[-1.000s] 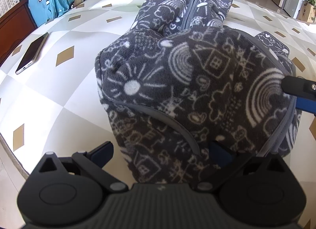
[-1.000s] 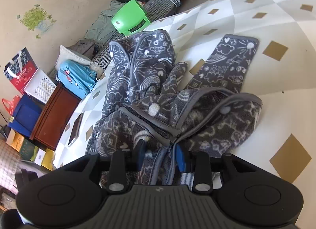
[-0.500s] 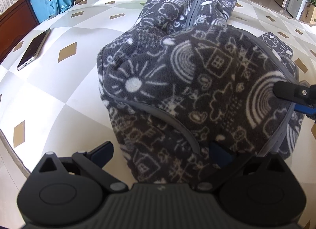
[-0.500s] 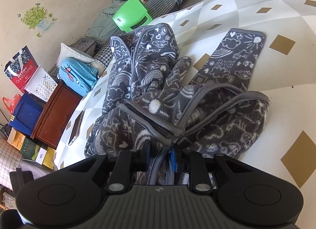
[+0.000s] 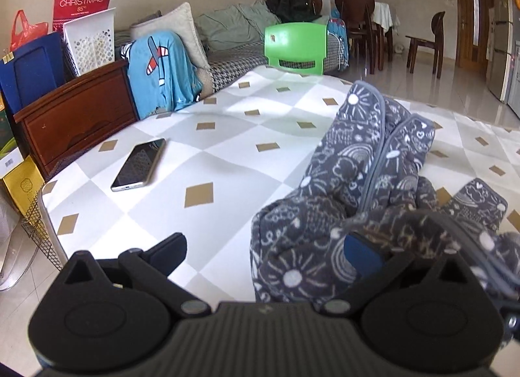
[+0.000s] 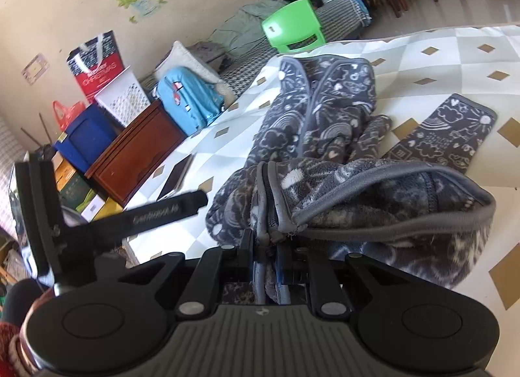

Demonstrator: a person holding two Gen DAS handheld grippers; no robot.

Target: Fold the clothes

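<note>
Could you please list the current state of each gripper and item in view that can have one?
left gripper: open, one finger against the fleece.
right gripper: shut on the fleece garment's piped edge.
fleece garment: bunched, near end lifted, far part lying on the table.
phone: flat on the table, screen dark.
green chair: upright beyond the table.

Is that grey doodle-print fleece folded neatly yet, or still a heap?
Still a heap: the fleece garment lies bunched on the table, one edge pinched in the right claw.
</note>
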